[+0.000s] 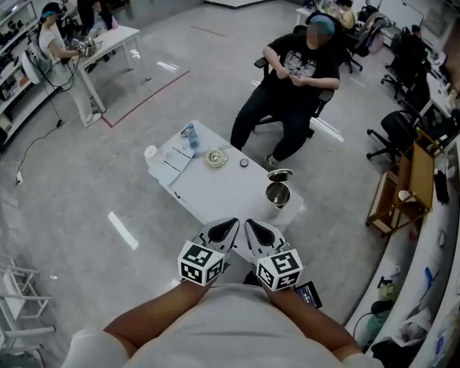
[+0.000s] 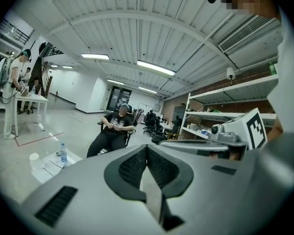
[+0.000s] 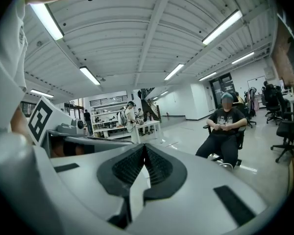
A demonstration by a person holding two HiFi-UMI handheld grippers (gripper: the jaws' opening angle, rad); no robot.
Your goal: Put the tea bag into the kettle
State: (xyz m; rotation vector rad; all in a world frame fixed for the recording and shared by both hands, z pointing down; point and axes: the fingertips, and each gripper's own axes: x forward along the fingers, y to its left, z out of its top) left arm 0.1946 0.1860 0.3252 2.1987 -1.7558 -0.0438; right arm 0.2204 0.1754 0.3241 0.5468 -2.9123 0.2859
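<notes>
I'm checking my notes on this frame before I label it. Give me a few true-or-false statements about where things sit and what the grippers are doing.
1. The left gripper and the right gripper both have their jaws together with nothing between them. True.
2. The kettle stands at the far left corner of the table. False: it stands at the near right corner, the one closest to the grippers.
3. The water bottle lies on the floor. False: it stands upright on the far left part of the table.
4. A seated person is beyond the far side of the table. True.
</notes>
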